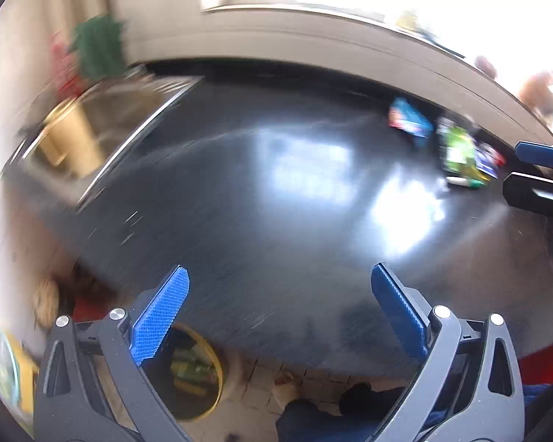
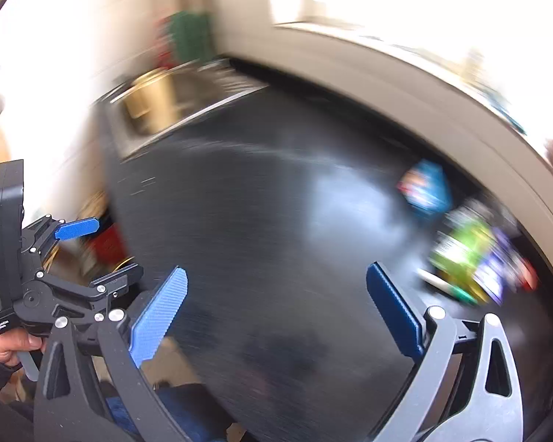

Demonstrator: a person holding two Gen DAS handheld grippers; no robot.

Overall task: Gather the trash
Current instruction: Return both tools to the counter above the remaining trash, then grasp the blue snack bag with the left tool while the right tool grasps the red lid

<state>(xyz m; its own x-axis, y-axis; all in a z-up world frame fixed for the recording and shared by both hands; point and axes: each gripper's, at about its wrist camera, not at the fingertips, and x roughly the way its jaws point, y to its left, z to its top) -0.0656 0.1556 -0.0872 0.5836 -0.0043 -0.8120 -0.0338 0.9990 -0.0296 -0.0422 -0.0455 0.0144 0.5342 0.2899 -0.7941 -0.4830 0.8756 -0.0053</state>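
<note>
Several pieces of trash lie at the far right of the black countertop (image 1: 239,191): a blue snack packet (image 1: 411,119), a green wrapper (image 1: 459,151) and a purple-blue wrapper (image 1: 488,160). They also show, blurred, in the right wrist view: the blue packet (image 2: 425,188), the green wrapper (image 2: 462,254), the purple wrapper (image 2: 497,272). A yellow bin (image 1: 195,372) with trash inside stands on the floor under my left gripper (image 1: 280,294). The left gripper is open and empty over the counter's near edge. My right gripper (image 2: 276,298) is open and empty, left of the trash.
A steel sink (image 1: 103,136) with a brass-coloured pot (image 1: 70,136) sits at the counter's far left. A light wall and bright window run behind the counter. Red items lie on the floor. The right gripper shows at the right edge of the left wrist view (image 1: 534,169).
</note>
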